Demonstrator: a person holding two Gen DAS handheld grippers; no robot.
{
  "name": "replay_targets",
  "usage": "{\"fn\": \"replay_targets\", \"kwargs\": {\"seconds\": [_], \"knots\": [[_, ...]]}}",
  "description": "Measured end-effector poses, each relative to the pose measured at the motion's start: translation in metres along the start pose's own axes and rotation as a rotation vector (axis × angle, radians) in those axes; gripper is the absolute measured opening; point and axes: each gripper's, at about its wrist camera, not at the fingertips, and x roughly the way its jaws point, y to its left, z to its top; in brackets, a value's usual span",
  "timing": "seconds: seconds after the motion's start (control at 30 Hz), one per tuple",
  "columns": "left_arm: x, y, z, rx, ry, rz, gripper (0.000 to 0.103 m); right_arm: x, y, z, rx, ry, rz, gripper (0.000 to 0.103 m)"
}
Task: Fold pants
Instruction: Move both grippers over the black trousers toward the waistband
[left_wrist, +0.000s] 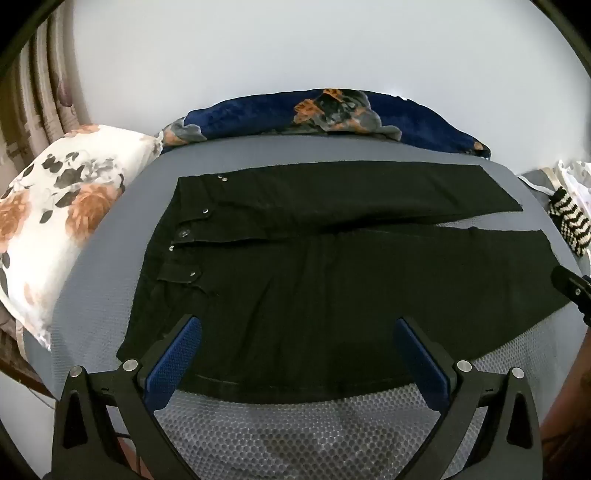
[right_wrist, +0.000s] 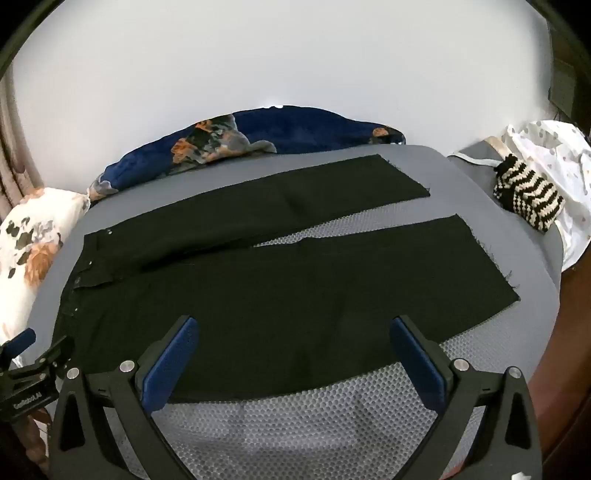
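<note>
Black pants (left_wrist: 332, 266) lie flat on a grey mesh-covered bed, waistband with metal buttons at the left, both legs stretched to the right and slightly spread; they also show in the right wrist view (right_wrist: 295, 280). My left gripper (left_wrist: 297, 328) is open, hovering above the near edge of the pants by the hip. My right gripper (right_wrist: 293, 328) is open above the near edge of the nearer leg. Neither holds cloth. The right gripper's tip (left_wrist: 570, 286) shows at the right edge of the left wrist view, and the left gripper (right_wrist: 22, 350) shows at the left edge of the right wrist view.
A floral white pillow (left_wrist: 55, 214) lies left of the waistband. A navy floral blanket (left_wrist: 332, 114) runs along the back by the white wall. A black-and-cream striped knit item (right_wrist: 528, 201) and a white dotted cloth (right_wrist: 554, 155) lie right. The grey mesh mat (right_wrist: 295, 417) extends toward me.
</note>
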Motion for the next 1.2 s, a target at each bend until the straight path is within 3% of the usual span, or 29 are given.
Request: {"fn": "replay_targets", "kwargs": {"seconds": [0.23, 0.83, 1.2], "knots": [[0.008, 0.008, -0.004, -0.023, 0.025, -0.024, 0.103, 0.006, 0.016, 0.0, -0.055, 0.002, -0.047, 0.103], [0.011, 0.018, -0.01, -0.081, 0.071, 0.0, 0.103, 0.01, 0.018, 0.001, -0.054, 0.01, -0.043, 0.102], [0.013, 0.016, -0.014, -0.055, 0.07, -0.011, 0.103, 0.012, 0.02, 0.001, -0.065, 0.013, -0.03, 0.102]]}}
